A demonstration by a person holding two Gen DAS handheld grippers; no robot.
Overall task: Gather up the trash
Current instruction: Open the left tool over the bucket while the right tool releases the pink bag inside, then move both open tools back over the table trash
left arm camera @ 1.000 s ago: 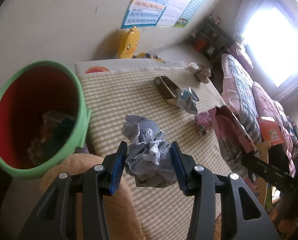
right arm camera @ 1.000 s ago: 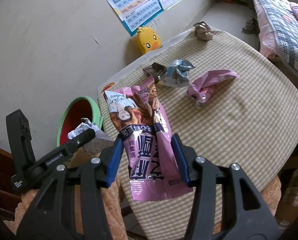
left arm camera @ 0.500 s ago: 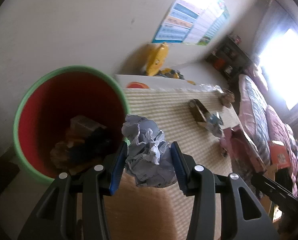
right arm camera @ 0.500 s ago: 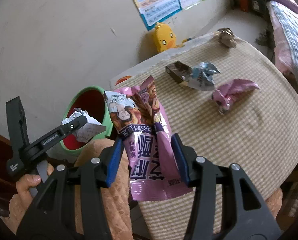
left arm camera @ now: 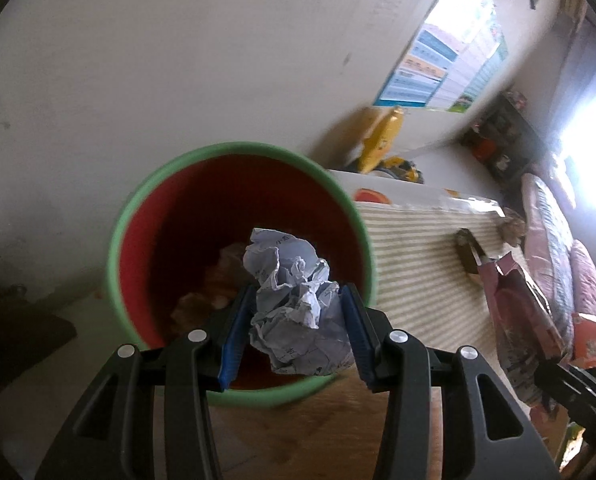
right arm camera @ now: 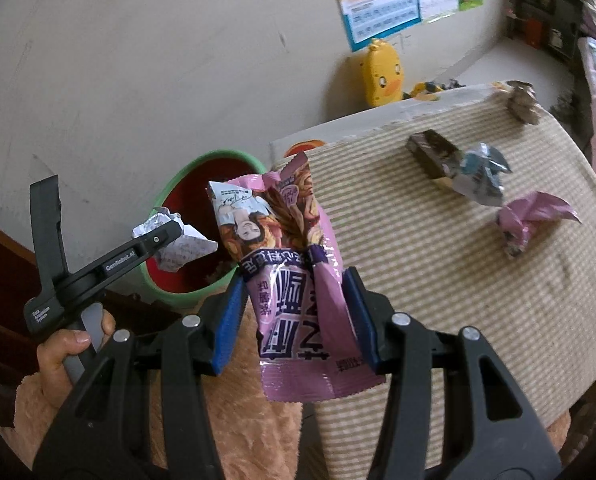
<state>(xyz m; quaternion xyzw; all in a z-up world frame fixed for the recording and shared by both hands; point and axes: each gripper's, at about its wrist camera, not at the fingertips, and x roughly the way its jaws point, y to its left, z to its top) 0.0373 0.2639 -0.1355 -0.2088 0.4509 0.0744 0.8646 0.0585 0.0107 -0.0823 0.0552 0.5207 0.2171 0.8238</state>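
Now my left gripper [left arm camera: 296, 330] is clamped on a paper ball [left arm camera: 294, 304] hanging over the bin [left arm camera: 240, 150], near its closer rim. My right gripper [right arm camera: 294, 318] pinches a pink snack bag [right arm camera: 290, 280] beside the bin, above the table [right arm camera: 458, 320] edge. If I let go too close to the rim, the light paper could bounce out; the long bag could snag the rim or bump my other gripper. The ball is crumpled white paper with print. The bag is creased, limp, glossy. More wrappers [right arm camera: 478, 176] lie on the table, well apart.
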